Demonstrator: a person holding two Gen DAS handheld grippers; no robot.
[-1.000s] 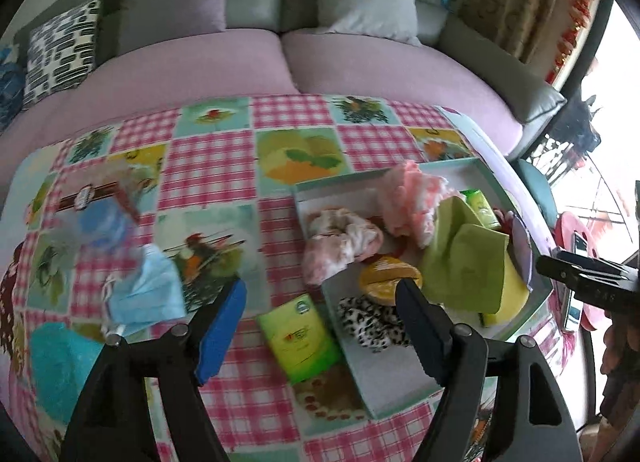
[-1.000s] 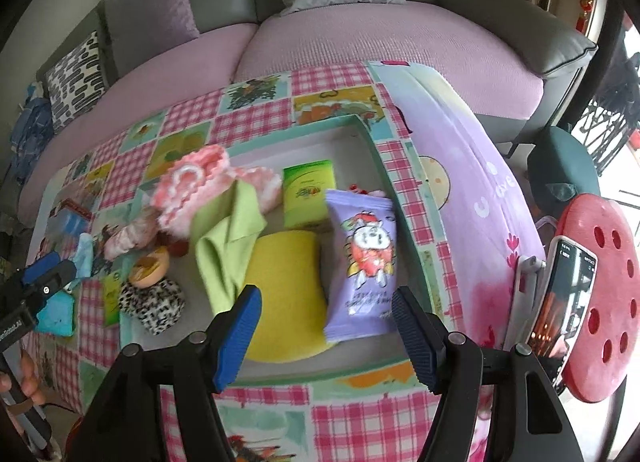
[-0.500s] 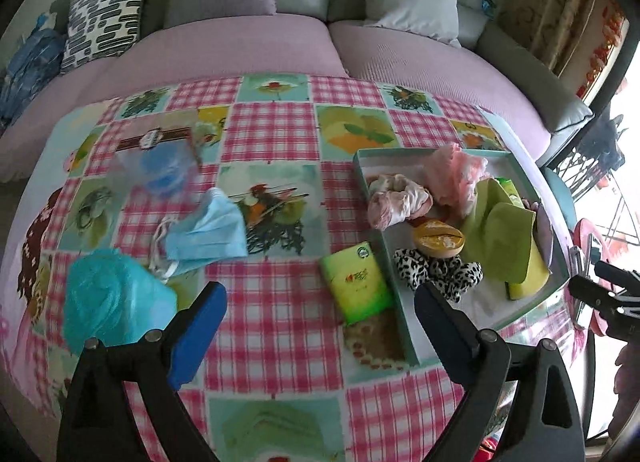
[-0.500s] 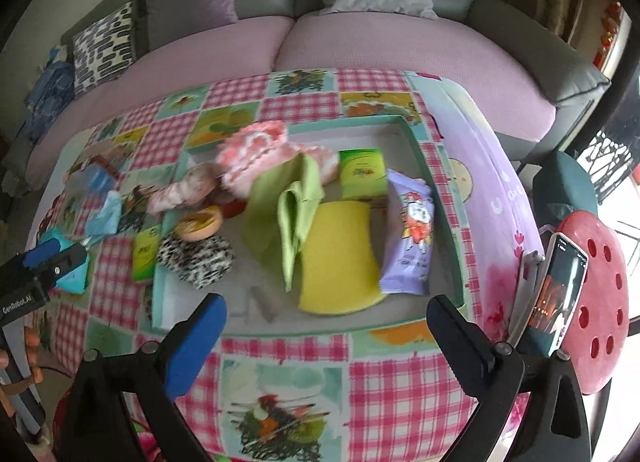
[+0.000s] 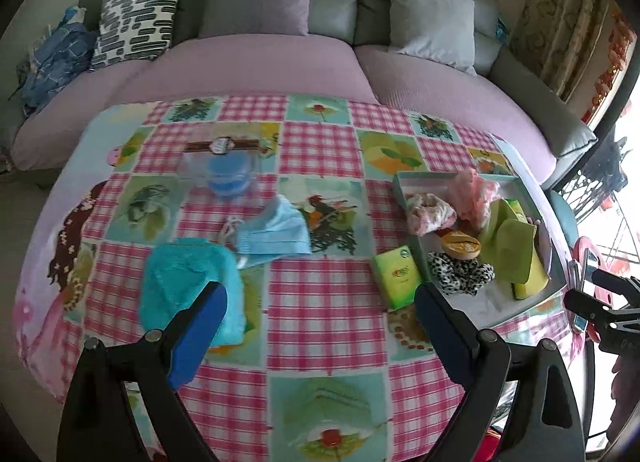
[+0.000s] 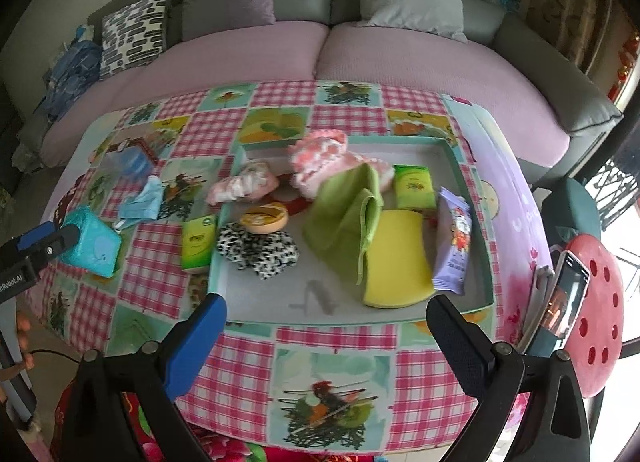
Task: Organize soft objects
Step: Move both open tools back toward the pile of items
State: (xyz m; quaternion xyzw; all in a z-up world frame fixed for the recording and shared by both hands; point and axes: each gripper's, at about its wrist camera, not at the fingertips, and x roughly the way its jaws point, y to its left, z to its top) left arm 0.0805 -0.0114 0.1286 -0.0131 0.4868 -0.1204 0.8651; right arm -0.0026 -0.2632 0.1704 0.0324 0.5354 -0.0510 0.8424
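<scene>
Left wrist view: left gripper [image 5: 320, 322] spread wide, holding nothing, above the near table [image 5: 320, 302] edge; teal pack [image 5: 188, 286] just beyond its left finger, blue face mask [image 5: 276, 238] farther ahead, green tissue pack [image 5: 396, 276] just outside the tray [image 5: 404, 186]. Right wrist view: right gripper [image 6: 324, 326] likewise wide open and empty, hanging before the tray's near rim; yellow sponge [image 6: 396, 258] and green cloth [image 6: 344, 218] inside, ahead.

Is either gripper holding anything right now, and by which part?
Nothing is held. The left gripper and right gripper both stand open and empty above the table.
</scene>
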